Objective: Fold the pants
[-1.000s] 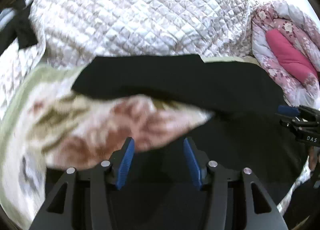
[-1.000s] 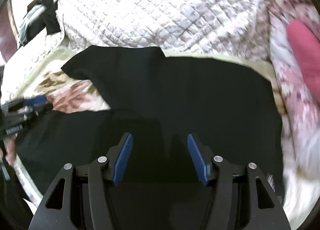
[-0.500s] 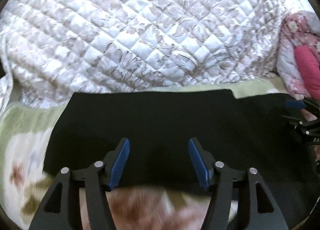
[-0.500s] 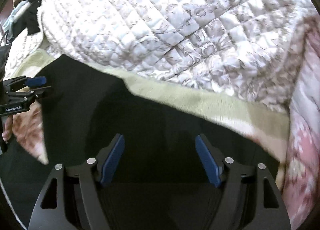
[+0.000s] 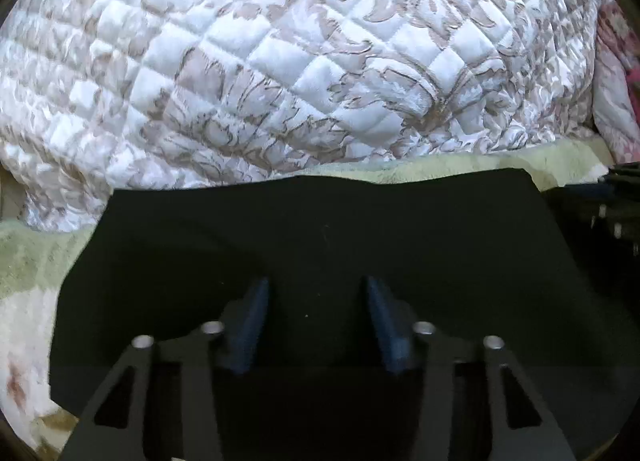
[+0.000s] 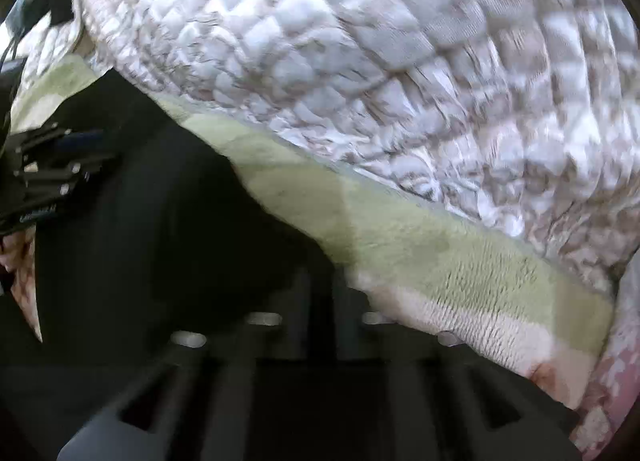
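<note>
The black pants (image 5: 320, 233) lie flat on a green and floral blanket (image 5: 36, 261), their far edge close to a quilt. My left gripper (image 5: 316, 301) is open, its blue fingers (image 5: 256, 313) low over the pants near their far edge. In the blurred right wrist view my right gripper (image 6: 318, 289) has its jaws drawn close together at the pants' far right edge (image 6: 200, 229); I cannot see whether cloth is between them. The left gripper also shows at the left of the right wrist view (image 6: 52, 169).
A white and beige quilted cover (image 5: 300, 61) is heaped just beyond the pants. A pink floral quilt (image 5: 616, 73) lies at the far right. The green blanket border (image 6: 420, 241) runs between pants and quilt.
Both grippers have moved forward over the pants to their far edge. The right gripper's jaws have closed in from wide open. The left stays open.
</note>
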The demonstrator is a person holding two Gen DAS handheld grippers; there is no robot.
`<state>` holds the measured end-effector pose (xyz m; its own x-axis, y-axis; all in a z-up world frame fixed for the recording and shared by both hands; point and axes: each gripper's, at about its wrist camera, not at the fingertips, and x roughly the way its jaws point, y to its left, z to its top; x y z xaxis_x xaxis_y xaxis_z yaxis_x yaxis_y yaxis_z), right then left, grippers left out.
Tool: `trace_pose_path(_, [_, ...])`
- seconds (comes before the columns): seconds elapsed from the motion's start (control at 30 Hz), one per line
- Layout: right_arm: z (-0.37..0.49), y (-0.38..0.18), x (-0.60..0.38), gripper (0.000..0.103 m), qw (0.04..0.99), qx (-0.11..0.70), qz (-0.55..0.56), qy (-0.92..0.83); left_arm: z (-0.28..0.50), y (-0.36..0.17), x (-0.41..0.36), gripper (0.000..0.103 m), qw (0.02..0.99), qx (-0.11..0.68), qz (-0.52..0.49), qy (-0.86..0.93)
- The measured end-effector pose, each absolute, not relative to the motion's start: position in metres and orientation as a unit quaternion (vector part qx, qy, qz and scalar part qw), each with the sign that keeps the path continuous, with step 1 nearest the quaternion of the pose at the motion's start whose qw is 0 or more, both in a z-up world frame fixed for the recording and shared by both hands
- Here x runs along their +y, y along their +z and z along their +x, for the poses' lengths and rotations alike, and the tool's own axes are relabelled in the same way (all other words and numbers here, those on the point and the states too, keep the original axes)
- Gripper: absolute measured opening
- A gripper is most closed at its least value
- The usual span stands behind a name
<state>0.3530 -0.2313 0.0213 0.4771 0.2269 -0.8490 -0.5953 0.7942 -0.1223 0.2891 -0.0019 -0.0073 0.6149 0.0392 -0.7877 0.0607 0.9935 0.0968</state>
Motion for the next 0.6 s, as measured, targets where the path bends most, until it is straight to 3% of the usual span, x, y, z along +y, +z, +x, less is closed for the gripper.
trace_pose_path(0.03, [0.347, 0.023, -0.227, 0.007, 0.837, 0.441, -0.220, 0.240, 0.290, -0.005, -0.003, 0.026, 0.899, 0.434, 0.062, -0.008])
trace_pose_path(0.07, [0.341, 0.027, -0.224, 0.007, 0.839, 0.435, -0.224, 0.238, 0.288, -0.001, -0.006, 0.011, 0.902, 0.426, 0.066, -0.011])
trace_pose_path(0.1, [0.336, 0.031, -0.225, 0.007, 0.843, 0.430, -0.221, 0.238, 0.285, 0.002, -0.009, 0.005, 0.905, 0.420, 0.072, -0.006])
trace_pose_path(0.4, [0.218, 0.122, -0.264, 0.007, 0.894, 0.340, -0.139, 0.256, 0.194, 0.066, 0.008, 0.004, 0.933, 0.360, 0.012, -0.013])
trace_pose_path(0.6, [0.118, 0.116, -0.276, 0.007, 0.888, 0.355, -0.093, 0.276, 0.089, 0.084, 0.011, 0.005, 0.936, 0.350, -0.008, -0.040])
